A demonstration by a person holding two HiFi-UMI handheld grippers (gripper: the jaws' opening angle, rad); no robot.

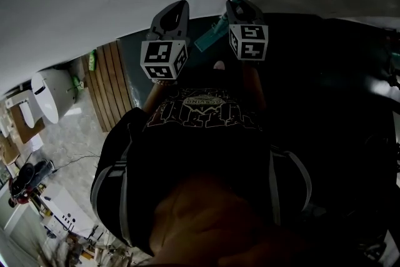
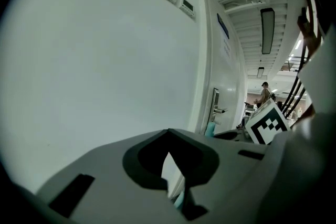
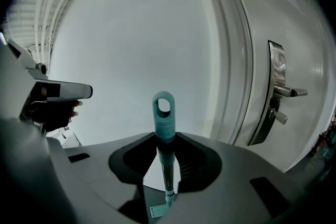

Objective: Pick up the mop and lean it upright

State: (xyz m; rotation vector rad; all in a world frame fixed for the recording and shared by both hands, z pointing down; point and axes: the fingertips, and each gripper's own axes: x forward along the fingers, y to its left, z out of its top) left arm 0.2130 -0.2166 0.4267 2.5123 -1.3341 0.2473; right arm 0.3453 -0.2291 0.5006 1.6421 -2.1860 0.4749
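The mop's handle [image 3: 164,128] is a dark pole with a teal end cap and hanging loop. It stands upright between the jaws of my right gripper [image 3: 165,152], which is shut on it close to a white wall. In the head view a teal stretch of the handle [image 1: 209,38] slants between the two marker cubes. My left gripper [image 1: 177,9] is raised beside the right gripper [image 1: 241,8]. Its tips look closed together in the left gripper view [image 2: 169,157], with nothing held. The mop head is hidden.
A white door with a metal lever handle [image 3: 286,93] stands right of the wall. Below lie brown wooden slats [image 1: 112,81], a white toilet-like fixture [image 1: 50,94] and clutter on the floor. A person [image 2: 262,93] stands far off in the hall.
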